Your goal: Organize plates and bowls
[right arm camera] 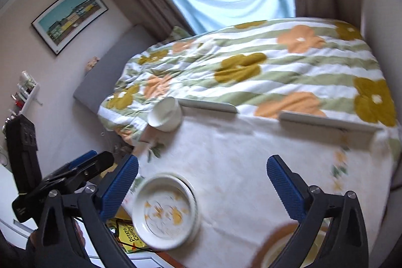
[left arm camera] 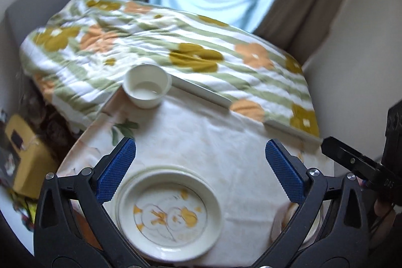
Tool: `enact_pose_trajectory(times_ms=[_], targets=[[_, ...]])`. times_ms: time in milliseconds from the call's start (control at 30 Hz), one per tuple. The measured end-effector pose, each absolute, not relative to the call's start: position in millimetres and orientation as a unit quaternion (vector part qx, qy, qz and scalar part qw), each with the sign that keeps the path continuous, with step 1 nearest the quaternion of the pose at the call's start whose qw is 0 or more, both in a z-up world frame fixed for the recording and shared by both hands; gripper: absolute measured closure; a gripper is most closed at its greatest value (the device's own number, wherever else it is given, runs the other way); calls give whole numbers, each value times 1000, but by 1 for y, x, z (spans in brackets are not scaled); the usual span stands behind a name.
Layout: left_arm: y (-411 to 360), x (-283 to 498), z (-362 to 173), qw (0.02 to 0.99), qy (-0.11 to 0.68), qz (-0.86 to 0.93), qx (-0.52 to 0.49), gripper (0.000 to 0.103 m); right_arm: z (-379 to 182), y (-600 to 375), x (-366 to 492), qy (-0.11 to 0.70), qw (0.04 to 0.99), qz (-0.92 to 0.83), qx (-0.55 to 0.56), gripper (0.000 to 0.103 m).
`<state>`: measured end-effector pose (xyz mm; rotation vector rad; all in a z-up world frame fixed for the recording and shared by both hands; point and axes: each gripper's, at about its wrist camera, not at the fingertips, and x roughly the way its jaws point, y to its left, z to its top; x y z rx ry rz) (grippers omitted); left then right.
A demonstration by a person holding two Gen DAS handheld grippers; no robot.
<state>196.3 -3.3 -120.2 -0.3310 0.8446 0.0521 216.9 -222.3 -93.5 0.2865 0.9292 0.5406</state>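
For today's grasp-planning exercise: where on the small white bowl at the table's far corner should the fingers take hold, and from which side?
Grip the small white bowl by its rim, coming from above: it stands upright with its mouth open, so one finger can go inside and one outside the thin wall. Choose the rim's near side, since the far side sits close to the white rail.

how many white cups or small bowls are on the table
1: a small white bowl at the far left edge of the table, beside the floral blanket. Others may sit below the frame, hidden by the grippers.

brown-rimmed dish [right arm camera: 281, 240] blurred and cut off at bottom edge, plate stack [right arm camera: 167, 211] motion-smeared, its pattern unreadable
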Motion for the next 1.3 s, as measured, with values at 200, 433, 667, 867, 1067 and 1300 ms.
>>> enact_pose_trajectory(times_ms=[200,433,667,867,1067,1300], targets=[[89,244,-160,873,413,65,-252,1,-109,-144,293,468,833,274,107,1],[151,314,-241,831,450,75,-319,23,-180,-74,368,540,781,292,115,1],[168,361,-296,805,483,69,-337,48,-239,-32,400,589,747,290,105,32],[174,376,-309,801,495,71,-330,77,-257,-12,420,601,737,289,107,49],[174,376,-309,803,499,79,-317,84,-262,2,423,602,742,285,79,86],[166,376,-300,813,501,82,-284,84,-263,0,422,600,744,281,87,87]])
